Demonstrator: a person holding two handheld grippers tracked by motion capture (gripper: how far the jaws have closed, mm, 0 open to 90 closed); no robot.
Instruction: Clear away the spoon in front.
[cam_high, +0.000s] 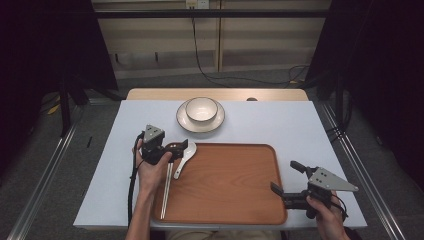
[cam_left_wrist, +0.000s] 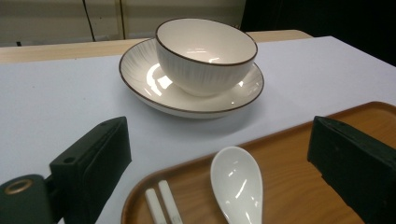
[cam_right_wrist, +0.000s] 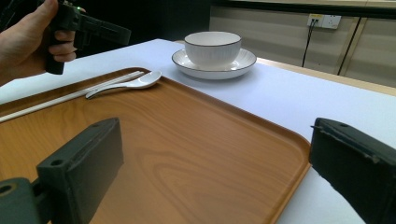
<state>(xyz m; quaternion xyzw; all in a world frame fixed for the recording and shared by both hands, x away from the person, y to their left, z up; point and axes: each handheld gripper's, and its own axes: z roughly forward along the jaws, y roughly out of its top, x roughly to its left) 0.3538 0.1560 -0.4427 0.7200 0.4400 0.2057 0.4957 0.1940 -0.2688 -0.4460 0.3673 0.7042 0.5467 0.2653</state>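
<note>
On a white table (cam_high: 300, 130), a spoon (cam_high: 184, 157) is laid at the tray's (cam_high: 235, 195) far-left corner, handle toward the person. It is straddled by the wide-open left gripper (cam_high: 176, 148); the right gripper (cam_high: 284, 179), also spread, is well apart.

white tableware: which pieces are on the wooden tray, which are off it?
The spoon and chopsticks lie at the left end of the wooden tray, by the left gripper. The bowl sits in its saucer on the white table cover behind the tray.
</note>
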